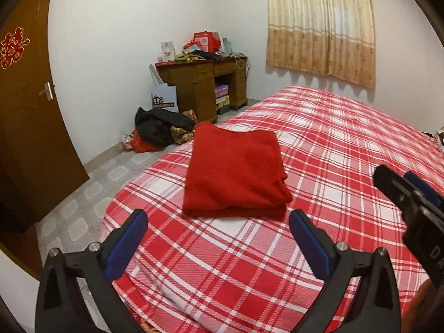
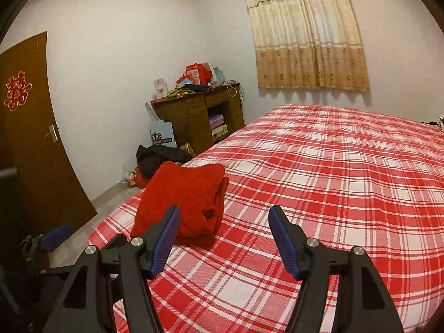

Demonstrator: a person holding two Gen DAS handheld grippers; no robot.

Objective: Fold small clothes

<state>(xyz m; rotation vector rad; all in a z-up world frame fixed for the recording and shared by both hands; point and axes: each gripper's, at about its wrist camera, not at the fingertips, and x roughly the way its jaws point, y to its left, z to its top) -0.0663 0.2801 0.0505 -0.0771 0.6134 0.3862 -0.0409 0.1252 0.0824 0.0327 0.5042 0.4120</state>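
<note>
A red garment (image 1: pixel 236 170) lies folded into a thick rectangle on the red-and-white plaid bed (image 1: pixel 333 144). My left gripper (image 1: pixel 217 216) hovers just short of its near edge, wide open with nothing between the blue pads. In the right wrist view the same folded garment (image 2: pixel 184 197) sits ahead and to the left. My right gripper (image 2: pixel 223 212) stands open over the bare sheet (image 2: pixel 333 180), nothing between its fingers. The right gripper also shows at the right edge of the left wrist view, as a black body with a blue pad (image 1: pixel 421 184).
A wooden desk (image 1: pixel 199 83) piled with boxes and clothes stands against the far wall. Dark clothes (image 1: pixel 158 127) lie heaped on the tiled floor beside the bed. A brown door (image 1: pixel 27 111) stands at left. A curtain (image 1: pixel 319 27) hangs behind the bed.
</note>
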